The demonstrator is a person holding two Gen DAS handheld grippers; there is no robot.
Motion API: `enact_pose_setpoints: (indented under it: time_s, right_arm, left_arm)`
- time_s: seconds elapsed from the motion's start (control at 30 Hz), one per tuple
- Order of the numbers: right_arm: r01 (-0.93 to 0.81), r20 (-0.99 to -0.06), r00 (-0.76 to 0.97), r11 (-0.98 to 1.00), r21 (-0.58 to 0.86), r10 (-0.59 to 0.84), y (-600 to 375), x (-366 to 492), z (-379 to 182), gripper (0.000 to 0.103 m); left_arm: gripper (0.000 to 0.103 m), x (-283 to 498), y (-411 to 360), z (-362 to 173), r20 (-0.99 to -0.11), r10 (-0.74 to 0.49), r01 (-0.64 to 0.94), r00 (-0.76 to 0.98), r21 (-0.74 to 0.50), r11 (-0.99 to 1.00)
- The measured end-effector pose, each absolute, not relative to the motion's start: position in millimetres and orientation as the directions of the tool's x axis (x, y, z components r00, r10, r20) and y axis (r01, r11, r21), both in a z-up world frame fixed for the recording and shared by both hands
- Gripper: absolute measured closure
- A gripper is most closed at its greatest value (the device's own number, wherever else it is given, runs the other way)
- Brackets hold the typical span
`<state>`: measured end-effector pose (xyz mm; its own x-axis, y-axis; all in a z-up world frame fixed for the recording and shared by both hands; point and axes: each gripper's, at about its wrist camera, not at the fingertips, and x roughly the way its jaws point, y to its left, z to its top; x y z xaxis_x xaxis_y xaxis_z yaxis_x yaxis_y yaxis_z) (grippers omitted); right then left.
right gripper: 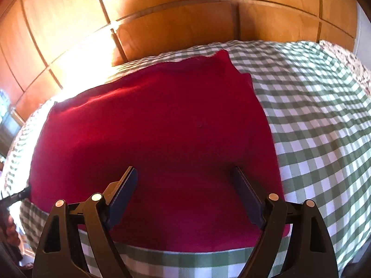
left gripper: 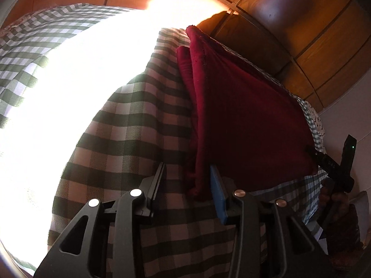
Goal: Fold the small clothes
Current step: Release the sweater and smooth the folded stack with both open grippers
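Garment, a dark red soft-fabric piece [right gripper: 153,139] flat on green-and-white checked cloth [right gripper: 313,120], lies directly under and ahead of spread right gripper [right gripper: 184,185], while spread left gripper [left gripper: 187,180] straddles its near folded edge, so left sits closer.

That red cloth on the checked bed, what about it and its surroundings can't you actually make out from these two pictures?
- Left wrist view: sun glare washes out much of the checked cover, so anything lying there is lost.
- Left wrist view: the red cloth hides its own underside and how many layers are stacked.
- Right wrist view: the open right gripper covers part of the cloth's near edge.
- Neither view shows what garment it is.
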<state>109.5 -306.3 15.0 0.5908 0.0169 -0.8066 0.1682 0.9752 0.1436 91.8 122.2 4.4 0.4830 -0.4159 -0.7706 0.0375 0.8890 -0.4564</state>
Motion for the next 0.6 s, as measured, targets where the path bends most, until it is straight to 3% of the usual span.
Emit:
enact_pose_setpoints:
  time_s: [0.13,0.27,0.47,0.6]
  right_arm:
    - [0.180,-0.778,0.627,0.964,0.197,0.042,-317,93,34,0.021]
    - [0.265,-0.747,0.665,0.930,0.254,0.014,-357,61,51,0.021]
    - [0.338,-0.768,0.640,0.892,0.300,0.016,-392,28,38,0.042]
    - [0.308,-0.784,0.616,0.890,0.336,0.083,-385,29,17,0.045]
  left_arm:
    - [0.069,73,113,29,-0.755,-0.372,0.053,0.540,-0.411,0.910]
    - [0.069,61,98,57,-0.689,-0.417,0.122,0.593,-0.434,0.892]
    - [0.067,71,43,63,-0.677,-0.485,0.275,0.554,-0.401,0.874]
    - [0.067,74,7,52,-0.710,-0.499,0.328,0.497,-0.379,0.865]
